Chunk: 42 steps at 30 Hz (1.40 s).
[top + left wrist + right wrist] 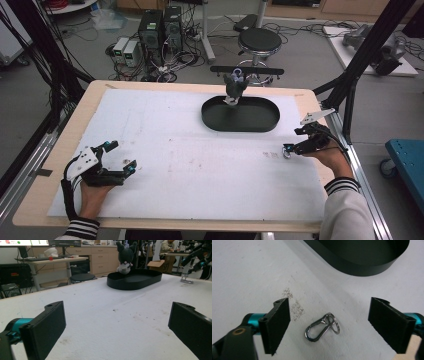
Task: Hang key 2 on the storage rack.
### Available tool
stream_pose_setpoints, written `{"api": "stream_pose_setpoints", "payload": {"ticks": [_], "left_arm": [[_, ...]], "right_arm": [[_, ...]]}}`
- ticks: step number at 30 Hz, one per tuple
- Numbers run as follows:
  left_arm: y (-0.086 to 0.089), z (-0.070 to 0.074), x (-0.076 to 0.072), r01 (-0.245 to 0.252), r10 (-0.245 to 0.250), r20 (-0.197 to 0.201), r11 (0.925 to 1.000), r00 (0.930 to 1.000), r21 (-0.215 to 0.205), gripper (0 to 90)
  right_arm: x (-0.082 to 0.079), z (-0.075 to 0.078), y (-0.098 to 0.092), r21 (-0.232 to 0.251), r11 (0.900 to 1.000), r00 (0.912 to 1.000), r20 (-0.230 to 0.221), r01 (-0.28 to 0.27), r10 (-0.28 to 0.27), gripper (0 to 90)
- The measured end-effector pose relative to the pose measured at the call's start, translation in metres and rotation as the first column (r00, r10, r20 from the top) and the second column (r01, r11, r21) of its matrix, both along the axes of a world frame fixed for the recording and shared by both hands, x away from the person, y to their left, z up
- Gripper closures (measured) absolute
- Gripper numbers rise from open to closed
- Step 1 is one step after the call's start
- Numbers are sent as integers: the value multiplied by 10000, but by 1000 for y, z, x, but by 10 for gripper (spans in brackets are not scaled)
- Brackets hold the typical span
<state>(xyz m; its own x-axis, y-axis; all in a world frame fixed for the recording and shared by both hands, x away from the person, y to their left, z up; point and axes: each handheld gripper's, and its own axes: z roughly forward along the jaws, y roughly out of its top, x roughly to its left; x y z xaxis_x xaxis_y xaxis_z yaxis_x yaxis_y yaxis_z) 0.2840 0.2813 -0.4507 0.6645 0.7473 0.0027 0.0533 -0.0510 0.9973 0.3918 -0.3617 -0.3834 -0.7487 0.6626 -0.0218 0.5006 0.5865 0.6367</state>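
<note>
Spread right gripper (329, 325) jaws flank a flat metal clip (322, 327); closing could skid it sideways. Left gripper (116, 159) jaws spread, empty.

One black oval tray (260, 125) is sitting on one white mat (165, 165) that is covering one wooden table (50, 175), and one dark plush toy (234, 88) is standing at the tray's far rim. One metal clip (315, 330) with one key ring (334, 326) joined to it is lying on the mat. Two hand-held grippers are resting at the near corners, the left gripper (121, 156) and the right gripper (295, 141), each showing two black jaws spread apart, and one round stool (259, 41) and two computer towers (161, 26) are standing on the floor beyond.
</note>
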Motion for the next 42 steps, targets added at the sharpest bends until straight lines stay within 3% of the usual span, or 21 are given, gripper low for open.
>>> {"api": "stream_pose_setpoints", "payload": {"ticks": [4, 15, 34, 42], "left_arm": [[0, 0, 0, 24, -24, 11, 10000, 10000, 50, 17], [0, 0, 0, 12, -12, 8, 10000, 10000, -13, 17], [0, 0, 0, 18, -18, 8, 10000, 10000, 16, 17], [0, 0, 0, 20, -20, 14, 10000, 10000, 29, 18]], "right_arm": [[2, -3, -1, -246, 9996, 9997, -197, -155, 150, 292], [7, -10, -2, -1032, 9932, 9977, -473, -541, 494, 454], [12, -19, -1, -1578, 9828, 9935, -762, -960, 848, 699], [12, -22, -1, -1751, 9799, 9935, -772, -960, 835, 750]]}}
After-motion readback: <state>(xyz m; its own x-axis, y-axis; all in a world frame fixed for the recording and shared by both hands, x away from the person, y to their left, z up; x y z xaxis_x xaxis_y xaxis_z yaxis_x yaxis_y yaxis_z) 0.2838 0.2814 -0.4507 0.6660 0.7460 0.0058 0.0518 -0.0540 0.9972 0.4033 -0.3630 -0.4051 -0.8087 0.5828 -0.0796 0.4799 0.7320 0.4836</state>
